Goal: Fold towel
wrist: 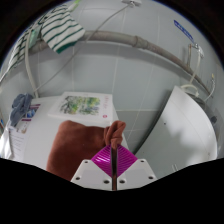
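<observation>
The gripper (117, 160) pinches an edge of the brown towel (80, 143), fingers pressed together on it; the towel spreads toward nine o'clock over the white table (130, 105), presumably lifted for folding.

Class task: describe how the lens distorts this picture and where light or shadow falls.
Gripper view: fisheye lens bends the white table's edge into an arc; lighting is soft and even, without glare; the brown fabric towel is darkest near the gripper, whose jaws are closed on a pinched fold.
</observation>
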Tool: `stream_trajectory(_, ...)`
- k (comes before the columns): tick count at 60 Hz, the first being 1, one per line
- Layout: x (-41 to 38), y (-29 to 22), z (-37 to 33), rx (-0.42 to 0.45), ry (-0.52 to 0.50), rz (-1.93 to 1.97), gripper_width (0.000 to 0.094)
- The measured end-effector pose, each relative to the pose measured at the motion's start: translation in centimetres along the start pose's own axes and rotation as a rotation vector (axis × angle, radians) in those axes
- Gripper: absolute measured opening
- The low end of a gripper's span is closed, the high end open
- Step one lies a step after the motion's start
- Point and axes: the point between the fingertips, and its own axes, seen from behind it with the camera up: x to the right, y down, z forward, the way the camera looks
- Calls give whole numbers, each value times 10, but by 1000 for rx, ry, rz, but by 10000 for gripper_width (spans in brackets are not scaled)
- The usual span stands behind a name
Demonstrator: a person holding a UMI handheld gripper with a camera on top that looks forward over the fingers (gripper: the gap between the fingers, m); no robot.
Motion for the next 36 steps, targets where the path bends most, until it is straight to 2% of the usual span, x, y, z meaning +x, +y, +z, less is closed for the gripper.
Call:
stream_trajectory(3,1,-6,5,61,-12,-3,35)
stream_trajectory(9,2,-5,5,49,-1,-24,36)
stream_trajectory(11,2,-3,3,31,4,-34,69)
stream_trajectory(12,3,-2,2,21,9,-36,162)
stream_trajectory(14,5,-2,-4,3,16,-36,255)
stream_trajectory(17,11,-4,-16,-11,33,-28,511)
stream_trajectory(21,11,-9,-39,20,32,9,852)
stream_trajectory(23,10,-6,-51,26,30,32,818)
stream_trajectory(28,7,15,-89,9,37,75,836)
stream_trajectory(36,-24,56,-162,16,-31,142,830)
